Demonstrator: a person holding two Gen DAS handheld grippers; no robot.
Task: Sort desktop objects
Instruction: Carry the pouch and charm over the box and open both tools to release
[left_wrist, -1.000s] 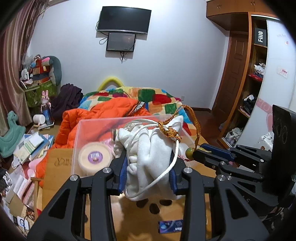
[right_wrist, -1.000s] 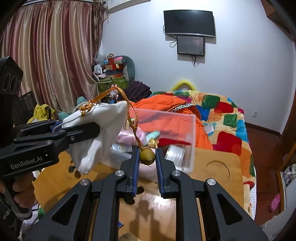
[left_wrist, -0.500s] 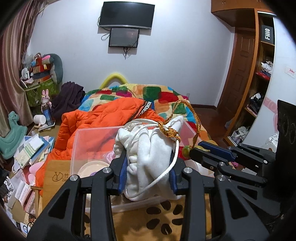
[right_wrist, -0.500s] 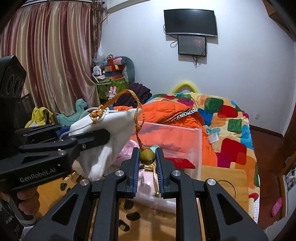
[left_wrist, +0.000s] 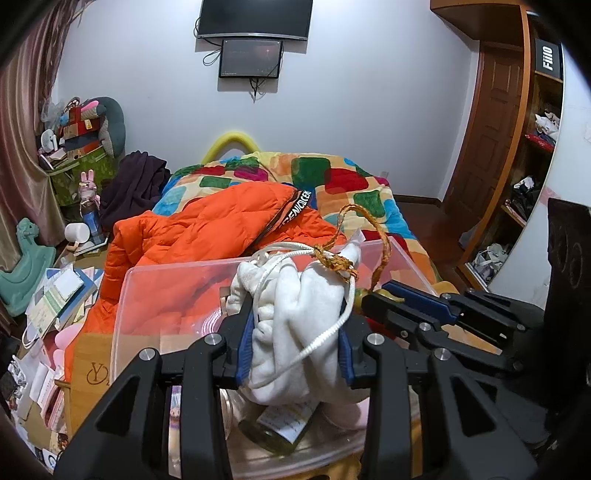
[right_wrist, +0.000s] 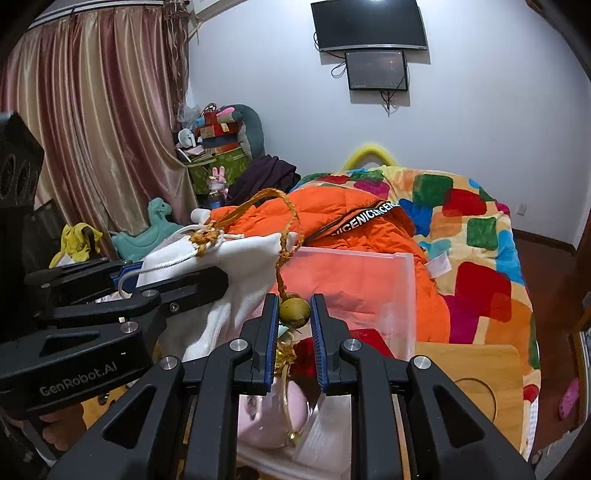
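My left gripper (left_wrist: 295, 332) is shut on a white drawstring pouch (left_wrist: 299, 306) and holds it over the clear plastic bin (left_wrist: 155, 291). An orange braided cord (left_wrist: 369, 236) tied at the pouch's neck runs to an olive green bead (right_wrist: 293, 309). My right gripper (right_wrist: 293, 314) is shut on that bead, just right of the pouch (right_wrist: 236, 258) and above the bin (right_wrist: 402, 295). The right gripper also shows in the left wrist view (left_wrist: 376, 299). A glass bottle (left_wrist: 277, 428) with a label lies in the bin under the pouch.
The bin stands on a wooden desk (right_wrist: 476, 373) with a round recess. Inside it lie a pink item (right_wrist: 273, 417) and a red item (right_wrist: 362, 339). An orange jacket (left_wrist: 207, 229) and a patchwork blanket (right_wrist: 472, 221) lie on the bed behind. Books and papers (left_wrist: 59, 295) pile up at the left.
Both grippers have moved forward and down together with the pouch and bead, from above the desk in front of the bin to directly over its inside. Both grips are unchanged.
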